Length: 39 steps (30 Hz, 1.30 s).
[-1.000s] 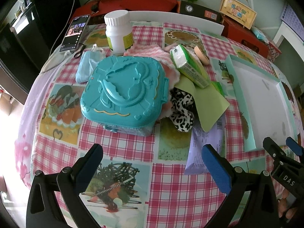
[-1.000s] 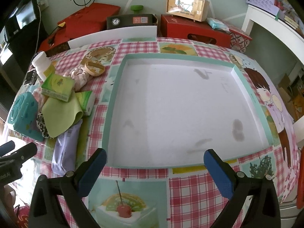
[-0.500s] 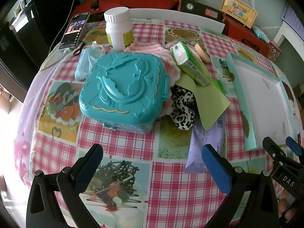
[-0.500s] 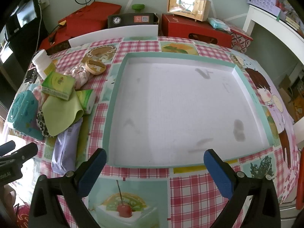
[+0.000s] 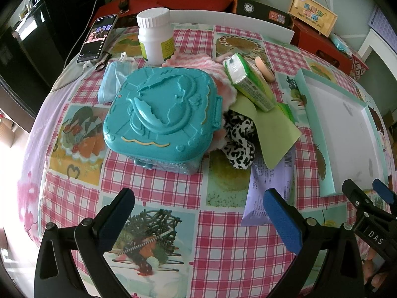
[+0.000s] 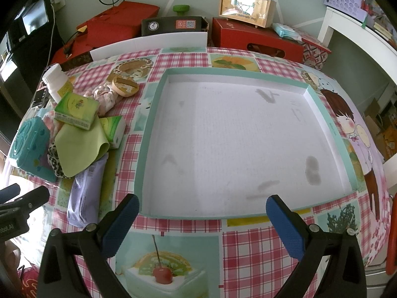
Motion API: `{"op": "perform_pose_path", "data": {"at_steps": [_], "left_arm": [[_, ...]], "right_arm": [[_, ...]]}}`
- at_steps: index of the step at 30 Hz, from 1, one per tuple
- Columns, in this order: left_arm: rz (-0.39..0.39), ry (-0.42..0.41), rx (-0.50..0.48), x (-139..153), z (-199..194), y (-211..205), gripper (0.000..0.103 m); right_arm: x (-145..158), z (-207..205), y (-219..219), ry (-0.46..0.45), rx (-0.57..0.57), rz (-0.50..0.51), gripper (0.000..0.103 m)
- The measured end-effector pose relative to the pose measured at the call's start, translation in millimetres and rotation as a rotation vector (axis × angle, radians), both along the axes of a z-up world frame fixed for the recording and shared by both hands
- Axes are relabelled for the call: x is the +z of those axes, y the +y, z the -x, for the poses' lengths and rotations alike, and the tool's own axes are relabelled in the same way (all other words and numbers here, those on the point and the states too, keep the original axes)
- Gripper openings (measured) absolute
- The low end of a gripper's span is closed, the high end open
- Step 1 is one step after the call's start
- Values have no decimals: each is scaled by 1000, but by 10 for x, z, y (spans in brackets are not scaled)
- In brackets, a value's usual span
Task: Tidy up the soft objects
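From the left wrist, the left gripper hangs wide and empty above the checked tablecloth, short of the pile: a teal plastic case sits on the pink cloth, with the spotted fabric tucked under the green cloth. Tugging any cloth could drag the case or tip the tissue pack (it lies loose on top). From the right wrist, the right gripper is spread wide, empty, at the near rim of the shallow tray, which holds nothing.

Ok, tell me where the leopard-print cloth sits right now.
In the left wrist view the leopard-print cloth lies mid-table, between the teal case and the light green cloth, which partly covers it.
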<state>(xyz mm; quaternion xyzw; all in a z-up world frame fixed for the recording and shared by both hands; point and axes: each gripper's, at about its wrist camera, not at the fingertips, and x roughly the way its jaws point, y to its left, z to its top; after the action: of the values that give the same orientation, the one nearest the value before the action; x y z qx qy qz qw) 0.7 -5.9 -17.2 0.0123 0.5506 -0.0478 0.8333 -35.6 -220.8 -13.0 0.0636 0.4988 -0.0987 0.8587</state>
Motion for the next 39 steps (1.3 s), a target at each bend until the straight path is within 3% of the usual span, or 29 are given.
{"op": "perform_pose_path", "data": {"at_steps": [12, 21, 30, 39], "left_arm": [[21, -26, 0, 57, 31, 22, 103], [97, -65, -36, 347, 0, 32, 103], [185, -129, 36, 774, -433, 314, 103], [229, -24, 80, 634, -1084, 401, 103]], "right_arm": [[11, -1, 15, -5, 5, 0, 103], [127, -48, 139, -43, 63, -4, 103], [535, -344, 201, -117, 97, -95, 103], [714, -918, 377, -127, 154, -205, 103]]}}
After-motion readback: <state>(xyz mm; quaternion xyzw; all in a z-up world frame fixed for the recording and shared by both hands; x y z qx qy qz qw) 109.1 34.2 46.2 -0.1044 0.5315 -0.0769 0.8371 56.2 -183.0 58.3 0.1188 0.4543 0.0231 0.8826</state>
